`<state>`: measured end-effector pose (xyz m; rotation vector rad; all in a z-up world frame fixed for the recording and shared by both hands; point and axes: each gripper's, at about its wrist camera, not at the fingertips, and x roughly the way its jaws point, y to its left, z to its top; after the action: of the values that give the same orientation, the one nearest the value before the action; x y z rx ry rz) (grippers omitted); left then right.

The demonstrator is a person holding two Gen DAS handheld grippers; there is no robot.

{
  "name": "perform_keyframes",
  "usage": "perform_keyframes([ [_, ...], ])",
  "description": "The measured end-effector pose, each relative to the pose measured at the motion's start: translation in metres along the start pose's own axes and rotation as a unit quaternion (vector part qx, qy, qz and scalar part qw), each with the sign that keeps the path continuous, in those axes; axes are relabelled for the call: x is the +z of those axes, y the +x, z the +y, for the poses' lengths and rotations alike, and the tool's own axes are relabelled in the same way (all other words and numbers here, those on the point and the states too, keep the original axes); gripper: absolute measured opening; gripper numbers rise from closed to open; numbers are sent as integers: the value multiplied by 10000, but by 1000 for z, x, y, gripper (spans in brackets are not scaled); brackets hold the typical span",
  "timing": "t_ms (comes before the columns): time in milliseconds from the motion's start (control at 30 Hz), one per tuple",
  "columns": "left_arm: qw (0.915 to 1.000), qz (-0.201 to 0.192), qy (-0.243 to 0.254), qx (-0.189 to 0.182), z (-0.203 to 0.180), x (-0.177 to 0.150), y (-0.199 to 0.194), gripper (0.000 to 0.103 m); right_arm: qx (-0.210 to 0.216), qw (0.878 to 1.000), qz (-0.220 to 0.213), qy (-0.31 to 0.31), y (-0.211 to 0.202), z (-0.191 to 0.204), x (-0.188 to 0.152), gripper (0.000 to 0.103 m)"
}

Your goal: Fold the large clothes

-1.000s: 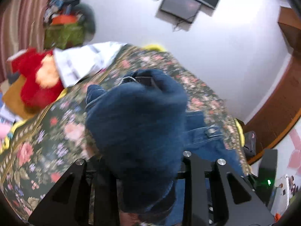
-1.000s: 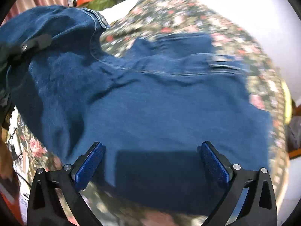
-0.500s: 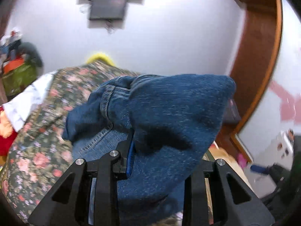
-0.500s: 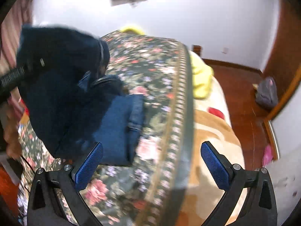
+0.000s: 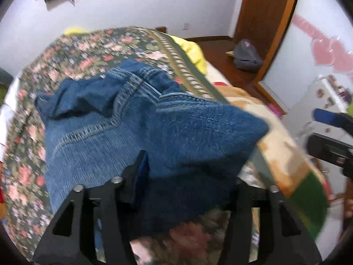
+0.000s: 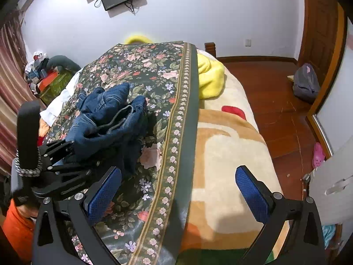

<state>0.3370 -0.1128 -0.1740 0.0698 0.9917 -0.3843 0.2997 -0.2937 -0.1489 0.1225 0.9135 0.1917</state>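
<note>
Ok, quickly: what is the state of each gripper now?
Left gripper: jaws just been opening, jeans between them.
Right gripper: open, holding nothing.

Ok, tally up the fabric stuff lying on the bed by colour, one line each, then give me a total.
Blue: 1, the denim garment
Dark floral: 1, the bedspread
Yellow: 1, the bunched blanket
Cream and tan: 1, the plush blanket
White: 1, the cloth at the bed's far edge
Total: 5
</note>
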Motion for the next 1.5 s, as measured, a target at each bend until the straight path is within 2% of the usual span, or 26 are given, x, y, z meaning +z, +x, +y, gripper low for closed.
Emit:
perform_keyframes([
  [67, 9995, 5, -90, -301, -2, -7, -19, 62, 66, 9999, -109, -37, -8, 7, 3, 103],
  [233, 9983, -368, -283, -366, 11, -21, -71, 66, 287, 9987, -338, -262, -20, 34, 16, 103],
  [333, 9973, -645, -348, -46, 34, -23, -93, 69, 368, 9973, -445, -445, -19, 57, 24, 103],
  [400, 9948, -845, -411, 386, 52, -26, -103, 74, 450, 9956, -574, -596, -12, 73, 29, 103],
  [433, 9920, -939, -504, 677, 64, -30, -106, 74, 425, 9949, -636, -662, -10, 78, 30, 103],
  [467, 9903, -953, -593, 813, 74, -31, -105, 75, 283, 9943, -685, -762, -2, 85, 31, 103],
  [533, 9886, -848, -816, 937, 97, -36, -98, 75, -7, 9949, -508, -873, 20, 92, 32, 103],
  [700, 9872, -321, -1165, 1040, 129, -62, -63, 76, -293, 9958, 218, -839, 73, 87, 19, 103],
  [767, 9879, -274, -1232, 904, 136, -67, -51, 80, -335, 9952, 453, -802, 89, 78, 9, 103],
  [867, 9866, -382, -1383, 781, 140, -78, -46, 91, -326, 9946, 649, -739, 99, 69, -2, 103],
  [1000, 9846, -412, -1610, 542, 146, -90, -40, 93, -415, 9926, 756, -857, 94, 71, 2, 103],
  [1067, 9834, -422, -1692, 494, 147, -93, -40, 93, -505, 9911, 672, -1035, 85, 78, 7, 103],
  [1167, 9859, -467, -1509, 547, 142, -92, -42, 93, -528, 9898, 424, -1254, 71, 93, 16, 103],
  [1267, 9882, -566, -1301, 586, 139, -92, -42, 93, -255, 9893, 279, -1406, 64, 116, 30, 103],
  [1367, 9864, -549, -1491, 428, 146, -95, -39, 96, -33, 9862, 235, -1639, 68, 144, 47, 103],
  [1500, 9841, -503, -1691, 189, 155, -96, -35, 96, -159, 9754, 434, -2158, 103, 188, 72, 103],
])
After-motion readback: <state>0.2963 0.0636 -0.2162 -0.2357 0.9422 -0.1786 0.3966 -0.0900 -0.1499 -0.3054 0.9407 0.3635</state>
